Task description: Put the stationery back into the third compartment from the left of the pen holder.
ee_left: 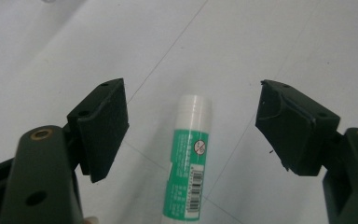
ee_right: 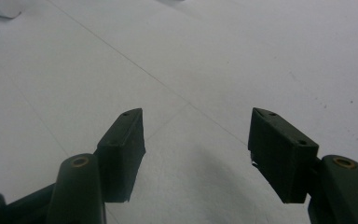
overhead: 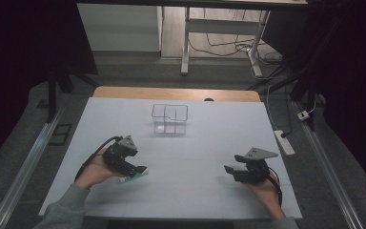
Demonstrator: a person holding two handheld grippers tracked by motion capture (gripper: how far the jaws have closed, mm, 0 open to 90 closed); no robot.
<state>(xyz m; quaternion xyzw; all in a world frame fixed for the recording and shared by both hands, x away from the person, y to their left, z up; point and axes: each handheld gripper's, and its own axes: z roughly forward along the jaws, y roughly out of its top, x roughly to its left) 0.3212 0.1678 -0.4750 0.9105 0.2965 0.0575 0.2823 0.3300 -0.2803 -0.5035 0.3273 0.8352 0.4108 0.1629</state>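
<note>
A: Status on the left hand-held gripper [ee_left: 193, 135]?

B: Jaws stand wide, spread either side of a glue stick [ee_left: 189, 163]. No pad contact; clear gap on both sides in the left gripper view. Nothing gripped.

A: Where exactly is the glue stick?

B: Flat on the white bench [overhead: 195, 191], lengthwise between the jaws, white cap end pointing away from the camera. Green label with a barcode faces up. In the high view it shows as a green-white sliver [overhead: 136, 177] just under the gripper's tips [overhead: 140, 170], near-left part of the bench.

A: Is the person's hand on it?

B: No, the left hand [overhead: 94, 171] is wrapped around the gripper body, grey sleeve coming in from the bottom edge. Cable loops off the back.

A: Right hand-held gripper [ee_right: 196, 140]?

B: Also apart, fairly wide, nothing between the jaws. Bare bench surface beneath in the right gripper view. In the high view it sits near-right [overhead: 229, 169], jaws pointing left toward the other gripper, well apart from it. Grey three-cornered plate on top.

A: Anything else on the bench?

B: Clear plastic container [overhead: 170, 119] with inner dividers, farther back near the centre, well apart from both grippers. Can't tell from here whether anything is inside.
</note>
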